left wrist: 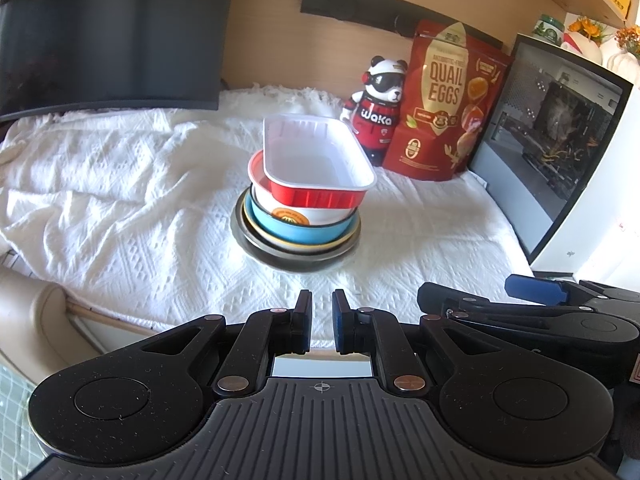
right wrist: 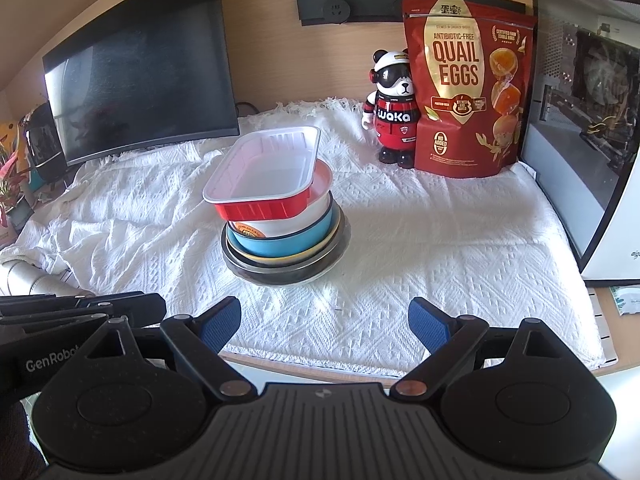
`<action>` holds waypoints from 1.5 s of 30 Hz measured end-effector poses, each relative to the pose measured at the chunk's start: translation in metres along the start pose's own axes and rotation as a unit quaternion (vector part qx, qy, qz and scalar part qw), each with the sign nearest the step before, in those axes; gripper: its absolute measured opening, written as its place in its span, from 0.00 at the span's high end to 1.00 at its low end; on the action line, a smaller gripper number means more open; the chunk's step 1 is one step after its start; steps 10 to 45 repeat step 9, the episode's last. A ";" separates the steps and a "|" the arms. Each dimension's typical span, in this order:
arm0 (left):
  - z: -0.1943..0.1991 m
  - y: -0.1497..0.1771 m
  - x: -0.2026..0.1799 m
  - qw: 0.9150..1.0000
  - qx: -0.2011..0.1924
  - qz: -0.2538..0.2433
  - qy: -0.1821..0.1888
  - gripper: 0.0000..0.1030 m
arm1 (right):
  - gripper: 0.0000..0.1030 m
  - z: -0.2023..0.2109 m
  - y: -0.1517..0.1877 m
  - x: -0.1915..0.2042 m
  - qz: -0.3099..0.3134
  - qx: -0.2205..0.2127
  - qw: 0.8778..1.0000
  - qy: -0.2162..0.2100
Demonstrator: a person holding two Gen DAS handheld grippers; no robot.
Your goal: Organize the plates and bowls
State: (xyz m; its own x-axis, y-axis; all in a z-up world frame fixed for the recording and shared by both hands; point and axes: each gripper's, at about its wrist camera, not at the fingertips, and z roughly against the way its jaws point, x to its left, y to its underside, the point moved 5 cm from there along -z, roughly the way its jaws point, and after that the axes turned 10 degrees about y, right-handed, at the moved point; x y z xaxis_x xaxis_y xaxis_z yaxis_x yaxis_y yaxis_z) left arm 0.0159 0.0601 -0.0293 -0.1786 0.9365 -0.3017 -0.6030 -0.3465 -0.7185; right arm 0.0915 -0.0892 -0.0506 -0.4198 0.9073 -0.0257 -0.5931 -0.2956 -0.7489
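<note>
A stack of dishes stands mid-table on the white cloth (left wrist: pixel 120 184). From the bottom: a dark metal plate (left wrist: pixel 296 258), a yellow-rimmed plate (right wrist: pixel 280 259), a blue bowl (left wrist: pixel 304 232), a white bowl with an orange label (right wrist: pixel 276 226), and a red foil tray with a white inside (left wrist: pixel 316 160) tilted on top (right wrist: pixel 268 178). My left gripper (left wrist: pixel 322 320) is nearly shut and empty, near the table's front edge, short of the stack. My right gripper (right wrist: pixel 324 320) is open and empty, also at the front edge; it also shows in the left wrist view (left wrist: pixel 532 292).
A panda figurine (right wrist: pixel 394 108) and a red quail-eggs bag (right wrist: pixel 464 84) stand at the back right. A white PC case (right wrist: pixel 588 120) is at the right. A dark monitor (right wrist: pixel 140 76) stands at the back left.
</note>
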 end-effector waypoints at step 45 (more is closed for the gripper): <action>-0.007 0.002 0.010 1.000 -0.001 0.004 0.006 0.88 | 0.11 -0.004 -0.003 0.007 0.012 0.005 1.000 0.017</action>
